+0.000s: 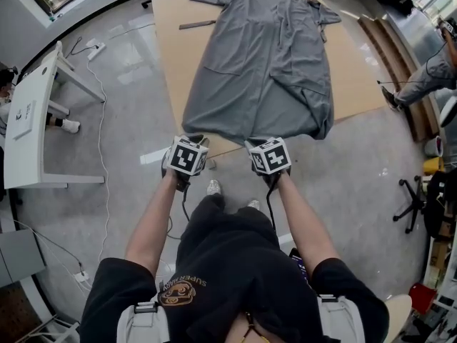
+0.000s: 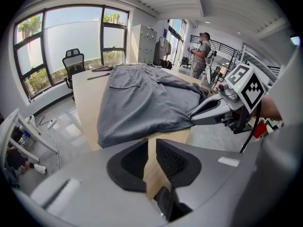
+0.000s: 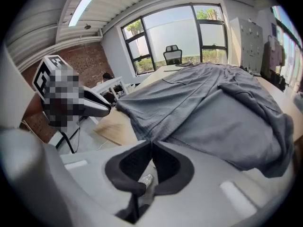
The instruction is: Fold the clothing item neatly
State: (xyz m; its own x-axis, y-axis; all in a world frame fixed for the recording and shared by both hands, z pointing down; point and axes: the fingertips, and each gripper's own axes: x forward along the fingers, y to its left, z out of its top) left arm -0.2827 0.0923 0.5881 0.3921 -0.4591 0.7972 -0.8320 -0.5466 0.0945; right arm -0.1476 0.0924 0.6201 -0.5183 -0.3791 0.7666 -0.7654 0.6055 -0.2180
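Barely begun, the grey shirt (image 1: 264,63) lies spread flat and unfolded on the counter (image 1: 171,34), the right gripper (image 3: 150,148) clenched on its near hem (image 1: 235,136), while the left gripper (image 2: 151,156), narrowly parted and empty, waits beside it, every fold remaining.

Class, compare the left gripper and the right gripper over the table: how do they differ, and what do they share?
The left gripper has its fingers apart, bare table showing between them; the right gripper has its fingers together. The left is at the garment's near left corner; the right is near the hem's middle. Both point down at the near hem.
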